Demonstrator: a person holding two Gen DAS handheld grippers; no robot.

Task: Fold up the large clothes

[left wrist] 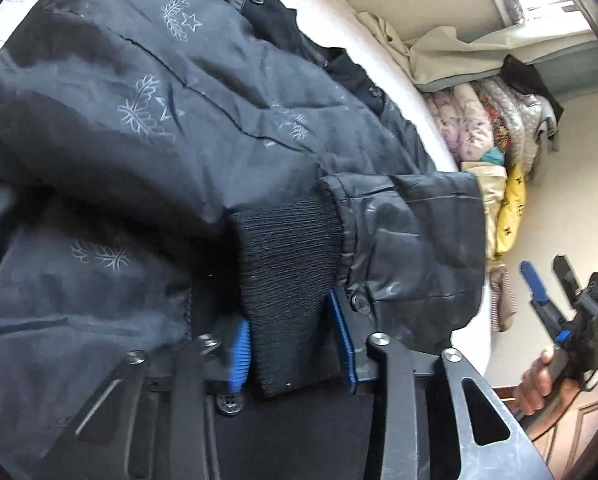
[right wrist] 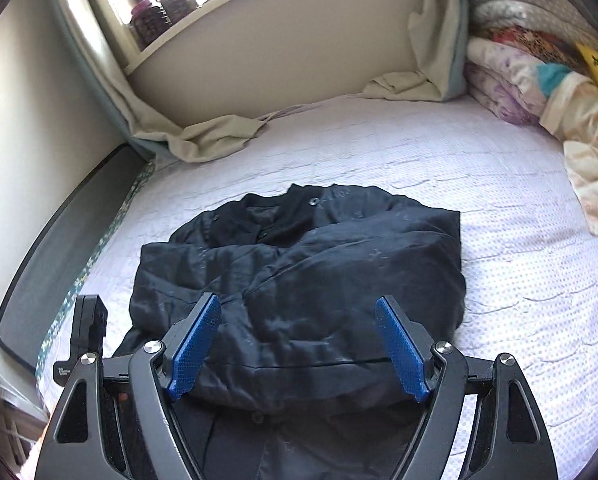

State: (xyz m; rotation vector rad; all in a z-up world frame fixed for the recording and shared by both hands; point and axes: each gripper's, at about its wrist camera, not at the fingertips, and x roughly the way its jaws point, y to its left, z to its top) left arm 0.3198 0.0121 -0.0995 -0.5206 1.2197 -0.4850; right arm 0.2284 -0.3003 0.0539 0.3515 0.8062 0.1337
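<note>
While the dark jacket [right wrist: 299, 280] lies bunched on the bed [right wrist: 499, 220], directly ahead of and partly beneath both tongs, the left tongs [left wrist: 295, 344] bracket the ribbed knit cuff [left wrist: 287, 276] of one sleeve. Its blue pads [left wrist: 343, 336] sit at either flank of the cuff, apparently touching the knit. Whether they truly pinch cannot be told: motion blur smears the nearer pad.

The right tongs [right wrist: 299, 352] hang spread wide above the jacket's near hem, nothing between the pads; in the left wrist view they show far right, off the bed edge, held by a hand [left wrist: 539, 380].

Step judged: sleeve fold, taking the cuff so the sleeve can be carried across the body. Next move calls for a firm closure on the cuff, then a lift and sweep inward, with the right tongs free to pin or take the hem.

Hidden or unclear: the other sleeve is lost in folds; the jacket's near edge is cut off behind the tong frames; the front snaps [right wrist: 311, 201] are only partly visible.
</note>
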